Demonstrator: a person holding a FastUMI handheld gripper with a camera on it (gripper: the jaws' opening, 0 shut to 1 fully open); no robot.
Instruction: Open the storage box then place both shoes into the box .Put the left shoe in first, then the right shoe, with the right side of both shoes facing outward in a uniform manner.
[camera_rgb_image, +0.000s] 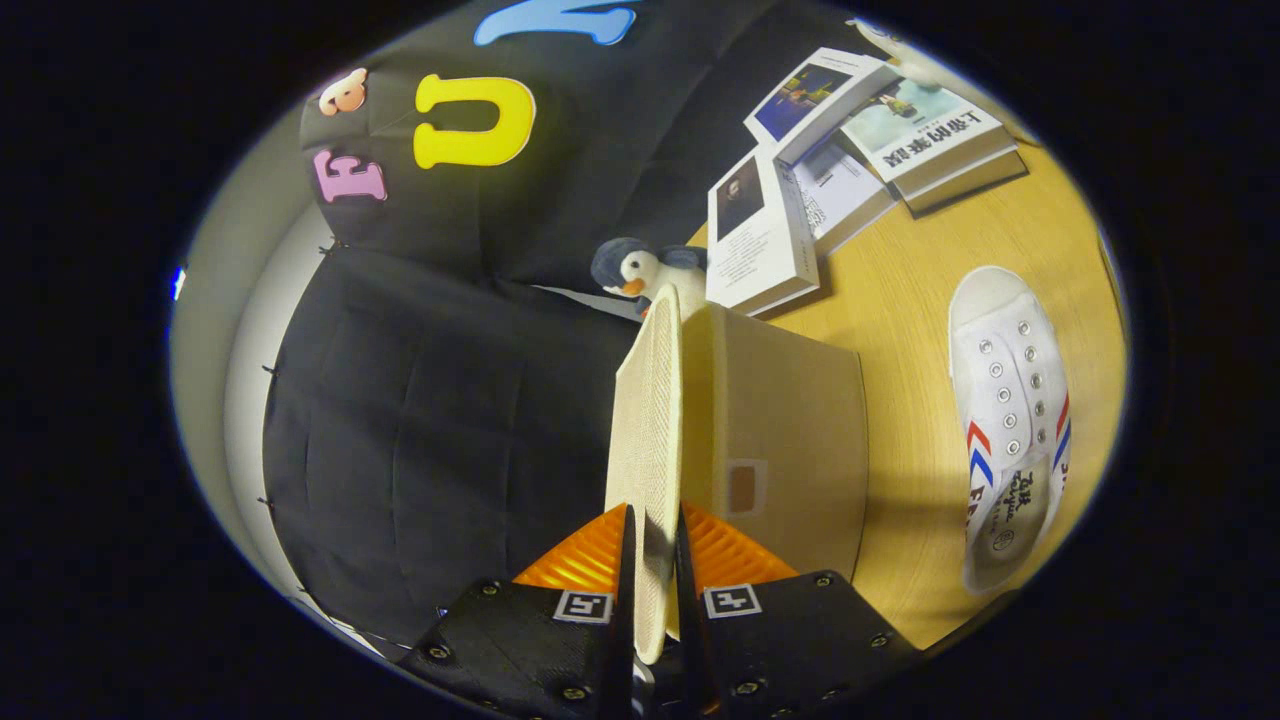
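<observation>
The claw pinches the thin lid of the storage box by its edge. The lid looks light and bendy. The white shoe waits on the bench.

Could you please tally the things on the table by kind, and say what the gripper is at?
Storage box: 1, its lid pinched in the gripper
Shoe: 1
Books: 4
Toy penguin: 1
Total: 7
</observation>
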